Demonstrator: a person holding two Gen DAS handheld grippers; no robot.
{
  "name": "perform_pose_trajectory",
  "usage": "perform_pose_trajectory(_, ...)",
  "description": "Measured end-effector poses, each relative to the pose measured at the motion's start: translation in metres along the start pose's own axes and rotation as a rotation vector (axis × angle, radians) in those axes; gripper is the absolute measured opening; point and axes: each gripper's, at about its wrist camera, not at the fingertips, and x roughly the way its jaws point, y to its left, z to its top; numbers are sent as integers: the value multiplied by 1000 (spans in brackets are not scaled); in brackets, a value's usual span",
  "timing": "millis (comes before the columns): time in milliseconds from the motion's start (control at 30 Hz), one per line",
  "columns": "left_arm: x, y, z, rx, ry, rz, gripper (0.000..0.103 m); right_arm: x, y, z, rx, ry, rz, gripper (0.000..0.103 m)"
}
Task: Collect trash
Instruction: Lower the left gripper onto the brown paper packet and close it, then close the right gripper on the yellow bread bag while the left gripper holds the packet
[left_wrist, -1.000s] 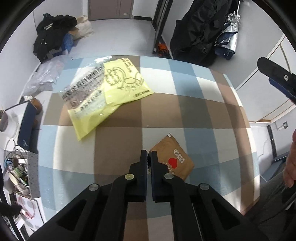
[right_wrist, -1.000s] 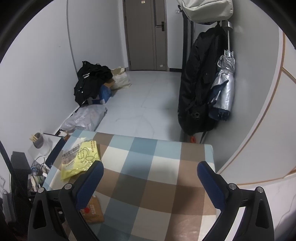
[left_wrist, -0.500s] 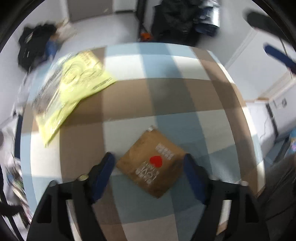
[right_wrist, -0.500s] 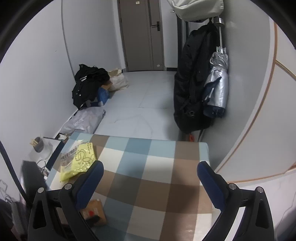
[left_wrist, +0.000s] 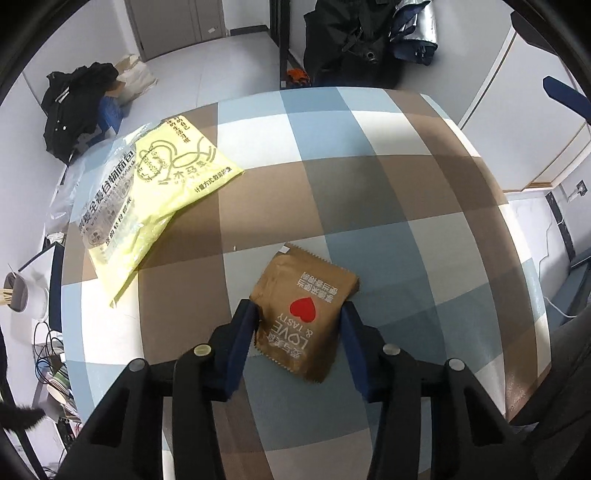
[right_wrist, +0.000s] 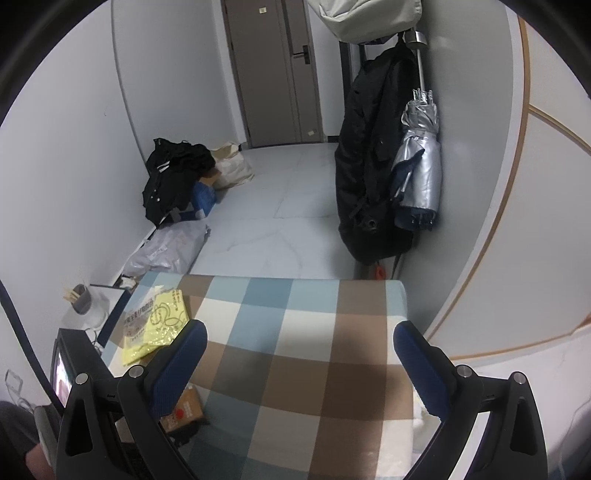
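A brown snack wrapper (left_wrist: 303, 314) with a red heart lies on the checkered table (left_wrist: 369, 192). My left gripper (left_wrist: 299, 317) is open, its blue pads on either side of the wrapper's near half, touching or almost touching its edges. A yellow and clear plastic bag (left_wrist: 147, 192) lies flat at the table's far left. My right gripper (right_wrist: 295, 350) is open and empty, held high above the table. In the right wrist view the wrapper (right_wrist: 184, 410) shows partly behind the left finger, and the yellow bag (right_wrist: 155, 328) lies at the table's left edge.
Black clothes and bags (right_wrist: 177, 177) are piled on the floor by the left wall. A black coat and a silver umbrella (right_wrist: 421, 173) hang at the right wall beyond the table. A small side table with a cup (left_wrist: 18, 295) and cables stands left of the table.
My left gripper has opened from shut and moved forward, so its pads now sit on either side of the brown wrapper. My right gripper has stayed open above the table.
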Motion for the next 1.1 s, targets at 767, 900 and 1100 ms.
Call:
perform_pose_trajectory(767,-62,59,-9,-197,-205,-137,3,26,28,-6,-21,72,59,102)
perform_pose_trajectory(900,-75,82,-13,-272,-244,-192,3,42,45,-2,-7,118,136,102)
perform_pose_trajectory(1100,-94,121,-19,-367,-318,-218,3,86,96,7,-68,165,245,102)
